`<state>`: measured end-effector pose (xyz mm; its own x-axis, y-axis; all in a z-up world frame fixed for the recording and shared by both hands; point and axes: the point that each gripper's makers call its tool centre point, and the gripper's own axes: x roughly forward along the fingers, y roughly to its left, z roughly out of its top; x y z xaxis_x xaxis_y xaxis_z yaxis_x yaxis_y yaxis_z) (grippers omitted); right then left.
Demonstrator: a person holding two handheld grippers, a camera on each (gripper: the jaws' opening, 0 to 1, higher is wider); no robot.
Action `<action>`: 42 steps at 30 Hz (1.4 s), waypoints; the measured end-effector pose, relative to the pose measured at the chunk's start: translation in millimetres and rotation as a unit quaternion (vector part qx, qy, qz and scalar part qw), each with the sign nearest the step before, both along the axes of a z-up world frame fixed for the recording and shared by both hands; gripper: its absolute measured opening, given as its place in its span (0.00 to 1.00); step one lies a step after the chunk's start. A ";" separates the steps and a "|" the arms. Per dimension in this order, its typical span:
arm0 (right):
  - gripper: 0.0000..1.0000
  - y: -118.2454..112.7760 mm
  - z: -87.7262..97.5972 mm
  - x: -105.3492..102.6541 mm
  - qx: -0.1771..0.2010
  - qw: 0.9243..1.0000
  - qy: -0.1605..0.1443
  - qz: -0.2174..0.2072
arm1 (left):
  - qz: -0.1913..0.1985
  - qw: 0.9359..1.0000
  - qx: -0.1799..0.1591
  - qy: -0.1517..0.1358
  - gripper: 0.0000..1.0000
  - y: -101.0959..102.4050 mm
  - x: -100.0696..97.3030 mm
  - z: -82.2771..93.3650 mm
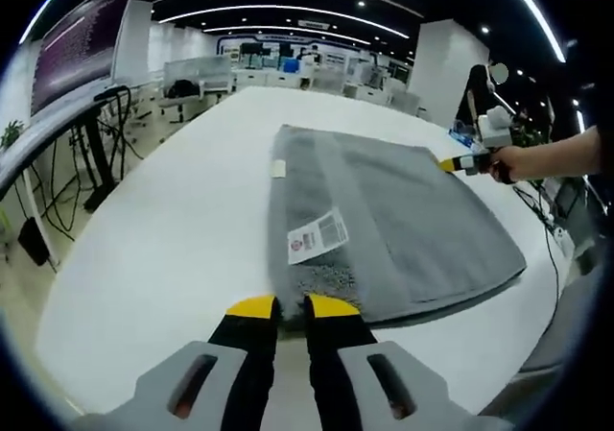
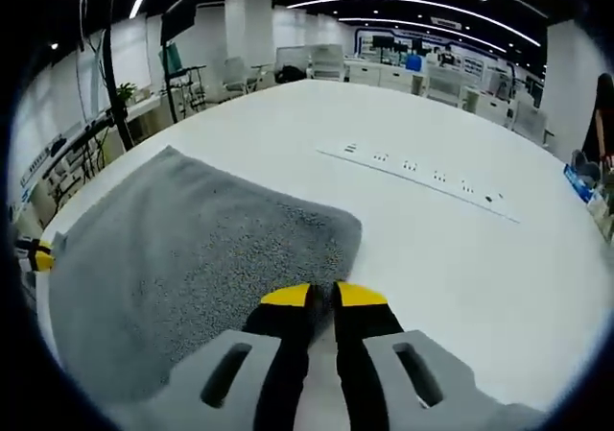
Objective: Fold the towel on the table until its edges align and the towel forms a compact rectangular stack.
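A grey towel (image 1: pixel 403 220) lies flat on the white table (image 1: pixel 173 220), folded over, with a white printed label (image 1: pixel 317 236) and a small tag (image 1: pixel 278 169) near its left edge. My left gripper (image 1: pixel 293 306) is at the towel's near corner, jaws nearly together with the towel's edge between the yellow tips. In the right gripper view the towel (image 2: pixel 182 258) spreads to the left, and my right gripper (image 2: pixel 324 295) pinches its edge, jaws close together. The right gripper (image 1: pixel 459 163), held by a hand, meets the towel's far right edge. The left gripper's yellow tip (image 2: pixel 36 256) shows at the towel's far side.
A recessed socket strip (image 2: pixel 413 172) runs across the table beyond the towel. A person's forearm (image 1: pixel 561 153) reaches in from the right. A large monitor (image 1: pixel 82 37) on a stand is off the table's left side, and office desks stand behind.
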<state>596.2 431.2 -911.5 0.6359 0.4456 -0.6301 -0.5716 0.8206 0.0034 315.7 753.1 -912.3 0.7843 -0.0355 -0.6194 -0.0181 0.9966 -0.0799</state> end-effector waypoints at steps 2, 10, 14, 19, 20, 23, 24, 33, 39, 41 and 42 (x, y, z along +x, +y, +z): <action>0.03 -0.9 -0.4 1.3 0.003 1.000 0.000 -0.002 | -0.004 1.000 0.010 0.003 0.11 -1.6 -0.5 -0.2; 0.03 -6.0 -1.6 2.1 0.024 0.999 0.008 -0.023 | -0.027 0.999 0.043 0.008 0.08 -8.5 -0.2 -0.1; 0.02 -8.1 -1.6 2.0 -0.022 1.000 -0.011 0.018 | -0.045 0.997 0.060 0.015 0.07 -9.5 0.7 -0.8; 0.02 -13.0 -6.3 -1.8 -0.101 0.990 -0.046 0.085 | -0.051 0.997 0.056 0.017 0.07 -17.0 0.0 0.1; 0.02 -16.0 -6.8 -1.3 -0.089 0.992 -0.040 0.075 | -0.054 0.997 0.057 0.017 0.07 -16.7 -0.2 -0.3; 0.02 -26.2 -5.6 -2.4 -0.066 0.996 -0.031 0.051 | -0.061 0.996 0.056 0.018 0.07 -26.3 -1.5 1.0; 0.02 -29.3 -6.0 -3.0 -0.070 0.996 -0.033 0.053 | -0.063 0.996 0.055 0.018 0.07 -30.7 -2.0 2.0; 0.02 -58.3 -5.2 -14.7 -0.102 0.992 -0.047 0.062 | -0.096 0.993 0.064 0.025 0.07 -64.8 -7.5 6.2; 0.02 -73.6 -3.4 -26.6 -0.119 0.989 -0.053 0.073 | -0.102 0.993 0.058 0.030 0.07 -77.3 -8.4 4.9; 0.02 -81.7 -1.0 -32.6 -0.113 0.990 -0.052 0.066 | -0.107 0.992 0.061 0.033 0.07 -83.6 -9.3 5.3; 0.02 -85.3 -0.5 -34.9 -0.111 0.991 -0.051 0.063 | -0.109 0.992 0.061 0.034 0.07 -86.5 -9.6 5.7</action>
<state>561.3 345.9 -912.0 0.6490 0.3836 -0.6570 -0.6578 0.7168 -0.2312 306.1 666.6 -906.6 0.7226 -0.1210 -0.6806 0.1976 0.9796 0.0357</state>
